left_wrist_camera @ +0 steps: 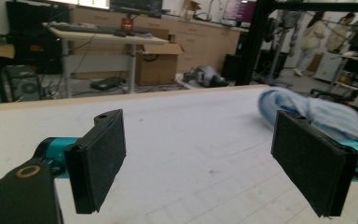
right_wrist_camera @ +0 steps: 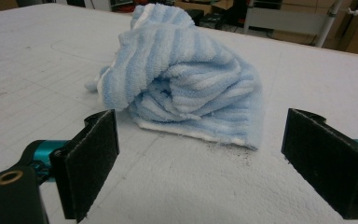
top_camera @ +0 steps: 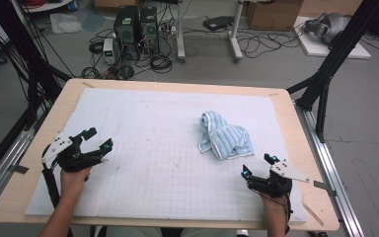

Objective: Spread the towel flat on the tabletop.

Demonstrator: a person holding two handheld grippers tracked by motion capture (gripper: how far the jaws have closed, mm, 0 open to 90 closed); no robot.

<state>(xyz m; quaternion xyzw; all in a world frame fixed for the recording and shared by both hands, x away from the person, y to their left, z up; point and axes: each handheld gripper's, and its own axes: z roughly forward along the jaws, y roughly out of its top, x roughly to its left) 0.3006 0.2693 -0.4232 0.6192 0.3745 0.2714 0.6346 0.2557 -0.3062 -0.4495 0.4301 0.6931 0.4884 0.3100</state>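
A crumpled light-blue striped towel (top_camera: pixel 224 136) lies in a heap on the white gridded mat (top_camera: pixel 168 163), right of centre. My right gripper (top_camera: pixel 258 165) rests near the mat's front right, open, just short of the towel (right_wrist_camera: pixel 186 88), which rises between and beyond its jaws. Over at the mat's left stands my left gripper (top_camera: pixel 98 139), also open, with nothing between its pads (left_wrist_camera: pixel 102 163). Its view catches the towel (left_wrist_camera: pixel 307 112) far off, partly behind the right-hand jaw.
The mat covers a wooden table (top_camera: pixel 54 118) with black frame posts (top_camera: pixel 335 54) at its sides. On the floor beyond stand computer towers (top_camera: pixel 137 27), cables and a cardboard box (top_camera: pixel 274 14). People stand far back (left_wrist_camera: pixel 307 42) in the room.
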